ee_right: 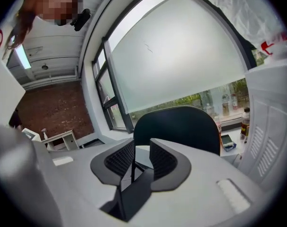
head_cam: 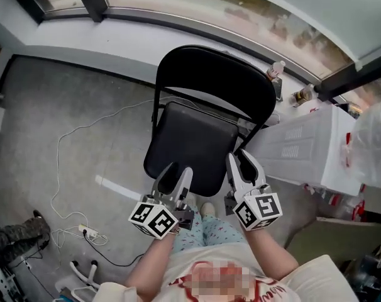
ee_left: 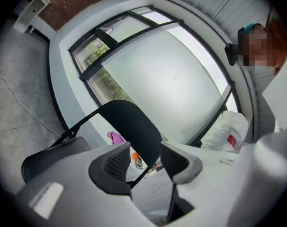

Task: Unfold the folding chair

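On my left gripper [head_cam: 178, 171] the fingers are wide apart. On my right gripper [head_cam: 240, 159] they are a little apart. The black chair [head_cam: 209, 80] stands open just past my fingertips.

Ahead of the left hand-held gripper [head_cam: 178, 172] and the right hand-held gripper [head_cam: 239, 163], the folding chair [head_cam: 197, 128] blocks the way, seat down and backrest upright. A white cabinet [head_cam: 307, 146] stands just right of the right hand-held gripper. Left of the left hand-held gripper the floor [head_cam: 52, 99] is open, crossed by a cable [head_cam: 58, 156].
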Demonstrator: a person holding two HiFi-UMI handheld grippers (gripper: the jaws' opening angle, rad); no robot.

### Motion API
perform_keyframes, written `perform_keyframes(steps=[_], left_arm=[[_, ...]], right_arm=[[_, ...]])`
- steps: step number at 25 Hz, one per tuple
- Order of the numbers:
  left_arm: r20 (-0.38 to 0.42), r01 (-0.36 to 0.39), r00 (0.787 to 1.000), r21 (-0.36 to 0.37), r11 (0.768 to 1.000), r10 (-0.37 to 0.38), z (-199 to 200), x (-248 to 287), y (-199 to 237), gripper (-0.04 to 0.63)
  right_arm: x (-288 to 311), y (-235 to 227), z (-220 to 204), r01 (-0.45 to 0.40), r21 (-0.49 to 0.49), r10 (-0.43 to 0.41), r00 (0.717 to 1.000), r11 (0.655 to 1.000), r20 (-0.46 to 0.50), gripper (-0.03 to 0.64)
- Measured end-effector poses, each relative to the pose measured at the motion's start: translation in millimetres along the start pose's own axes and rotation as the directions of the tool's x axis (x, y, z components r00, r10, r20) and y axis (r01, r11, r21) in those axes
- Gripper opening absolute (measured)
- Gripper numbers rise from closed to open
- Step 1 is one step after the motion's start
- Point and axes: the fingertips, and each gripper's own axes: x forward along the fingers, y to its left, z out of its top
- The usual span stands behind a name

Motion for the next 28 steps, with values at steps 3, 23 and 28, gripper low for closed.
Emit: perform_keyframes(steps=[3,23,28], left_arm=[[-0.025,0.041,0.999,0.025,0.999,-0.04,0,0,-27,0.172],[-0.065,0.196,0.981,0.358,0.913,-0.185,44,-15,-130,0.002],[-0.051,0.203,0.978,0.411,0.889,-0.2,43,-31,-158,0.002]], right_arm=[[-11,15,17,-0.03,-0.022,0.03,0.999,0.999,0.011,0.094],[-56,71,72,-0.148,-0.096,0.158,0.982,0.984,0.106,0.021],[-83,75,81,-0.178,-0.123,0.195,0.97,0.976,0.142,0.021]])
